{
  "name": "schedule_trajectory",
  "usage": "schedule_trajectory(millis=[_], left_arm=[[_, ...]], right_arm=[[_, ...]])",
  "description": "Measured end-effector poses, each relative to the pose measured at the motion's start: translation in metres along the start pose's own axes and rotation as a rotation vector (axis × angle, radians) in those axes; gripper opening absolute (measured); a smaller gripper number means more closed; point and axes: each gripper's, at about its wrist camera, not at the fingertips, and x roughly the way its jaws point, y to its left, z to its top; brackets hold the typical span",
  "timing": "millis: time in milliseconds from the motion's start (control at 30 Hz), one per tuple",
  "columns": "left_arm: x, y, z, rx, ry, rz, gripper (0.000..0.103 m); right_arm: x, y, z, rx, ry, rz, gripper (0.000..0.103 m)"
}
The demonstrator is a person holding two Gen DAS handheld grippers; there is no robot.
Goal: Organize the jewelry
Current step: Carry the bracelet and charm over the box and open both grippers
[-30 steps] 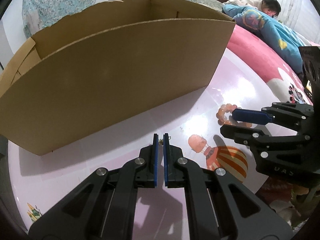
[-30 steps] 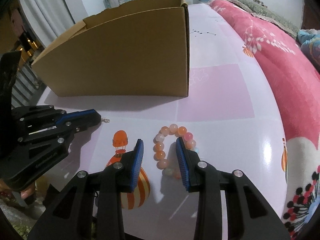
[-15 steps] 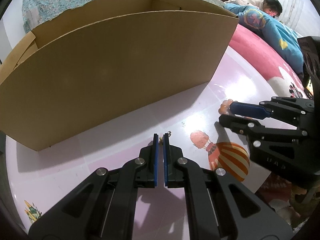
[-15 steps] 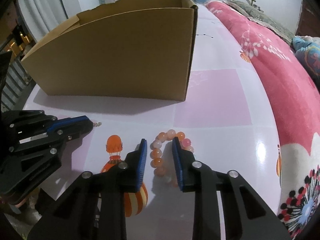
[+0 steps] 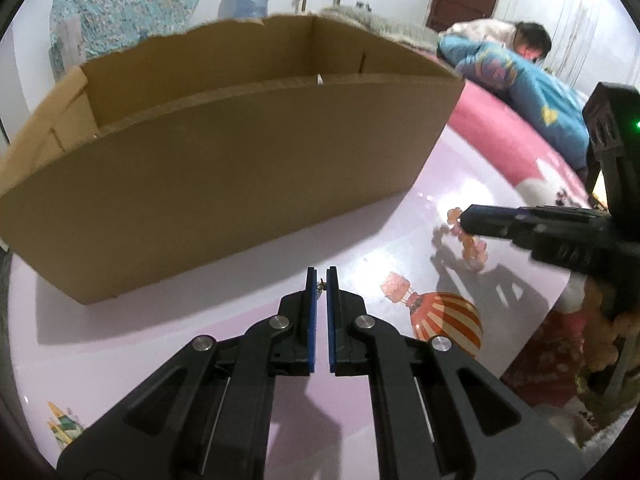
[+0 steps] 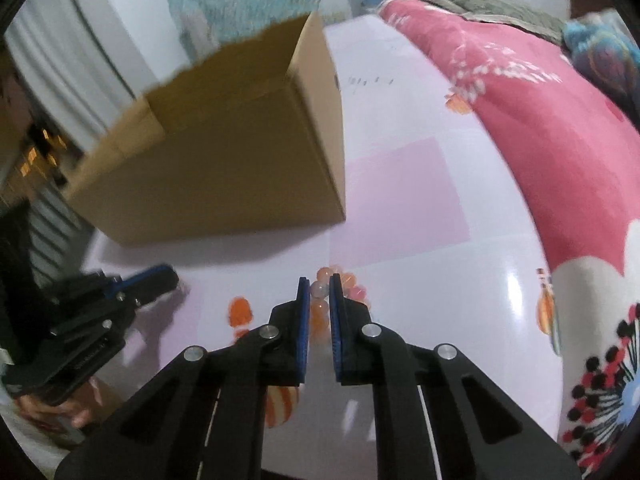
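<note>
Left wrist view: your left gripper [image 5: 320,276] has its fingers together, pinched on a small metal trinket [image 5: 320,286] that shows only as a dark speck between the tips; too small to name. Same as a second ago. The cardboard box [image 5: 240,160] sits just ahead of the fingers, open top facing up, and you now see more of its inside than a second ago. Off to the right of the fingers, the right gripper [image 5: 466,216] holds the bead bracelet [image 5: 470,246], whose loop dangles clear of the counter [image 5: 120,332] with its shadow beneath.

Right wrist view: your right gripper [image 6: 319,286] has just been closing, and its fingers are now clamped on the bead bracelet [image 6: 322,289]: one pale bead between the tips, orange and pink beads spilling past the right finger. A second ago the fingers stood apart around it as it lay flat. Box [image 6: 224,176] is ahead and left of the fingers; the left gripper [image 6: 166,278] is at far left, blurred.

Meaning: both pieces look secured and lifted, so pick-up seems done. Drop-off into the box is likely next.
</note>
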Motion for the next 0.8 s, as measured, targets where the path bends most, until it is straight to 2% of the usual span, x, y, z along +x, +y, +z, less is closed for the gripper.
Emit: schedule_trajectory(millis=[133,333,433,567,700,800], left_arm=[[-0.025,0.011,0.000,-0.022,-0.040,-0.010,0.004],[-0.069,0.025,0.012,-0.069,-0.121,-0.067,0.004],[-0.099,0.029,0.030,-0.070,-0.191,-0.116,0.004],[-0.126,0.029,0.061,-0.048,-0.268,-0.136,0.004],[-0.122,0.040,0.095,-0.052,-0.284,-0.154,0.004],[-0.092,0.053,0.123,-0.076,-0.216,-0.161,0.004]], right_arm=[[-0.023,-0.013,0.005,0.071,-0.053,0.065,0.010],[-0.057,-0.021,0.024,0.145,-0.135,0.216,0.010],[-0.077,-0.014,0.040,0.131,-0.196,0.281,0.010],[-0.100,0.000,0.069,0.072,-0.277,0.345,0.010],[-0.105,0.014,0.107,0.011,-0.318,0.405,0.010],[-0.086,0.023,0.133,-0.033,-0.285,0.407,0.010]])
